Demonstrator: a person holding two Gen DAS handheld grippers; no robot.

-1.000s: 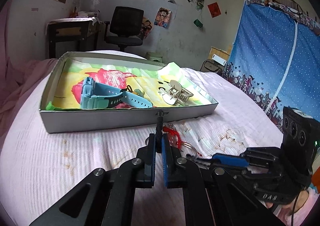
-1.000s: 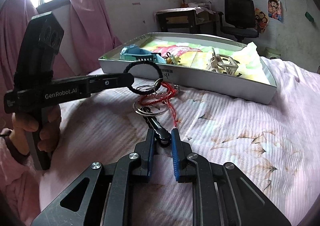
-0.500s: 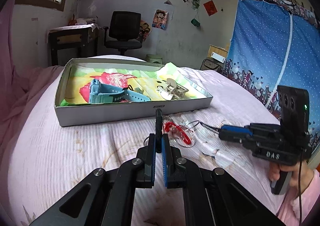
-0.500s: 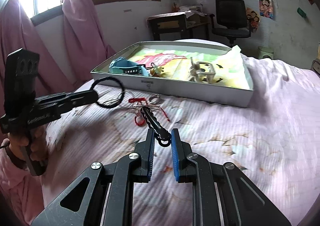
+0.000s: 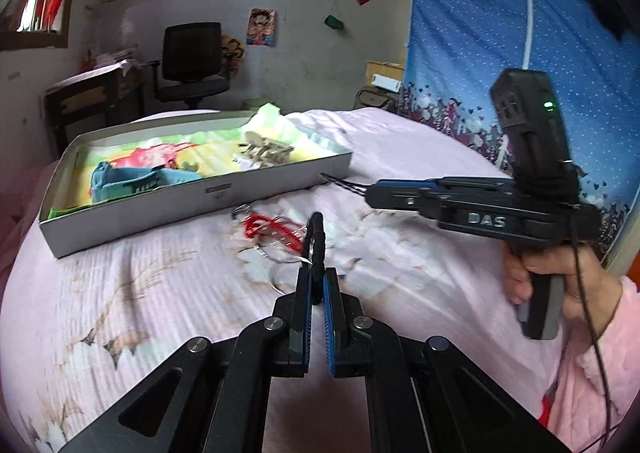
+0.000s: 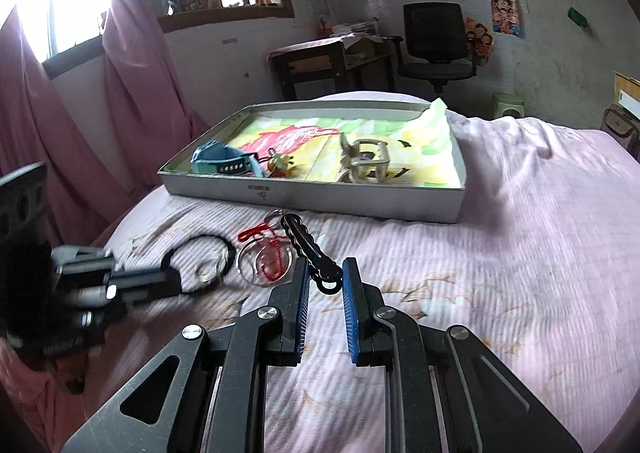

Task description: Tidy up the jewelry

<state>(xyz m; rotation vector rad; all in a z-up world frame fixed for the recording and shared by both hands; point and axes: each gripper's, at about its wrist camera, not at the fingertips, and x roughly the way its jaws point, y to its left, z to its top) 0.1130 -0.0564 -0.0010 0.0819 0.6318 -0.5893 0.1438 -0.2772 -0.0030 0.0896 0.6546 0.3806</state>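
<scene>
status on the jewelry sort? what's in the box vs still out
Done: the blue watch, a small charm and the beige hair claw lie in the box. In hand: the left gripper is shut on the black hair tie; the right gripper pinches the black clasp of the key-ring bundle. Left: that bundle's red cord and rings still lie on the bed.

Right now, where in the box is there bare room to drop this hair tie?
The box has bare lining behind the blue watch and between the small charm and the hair claw. The front row is crowded.
</scene>
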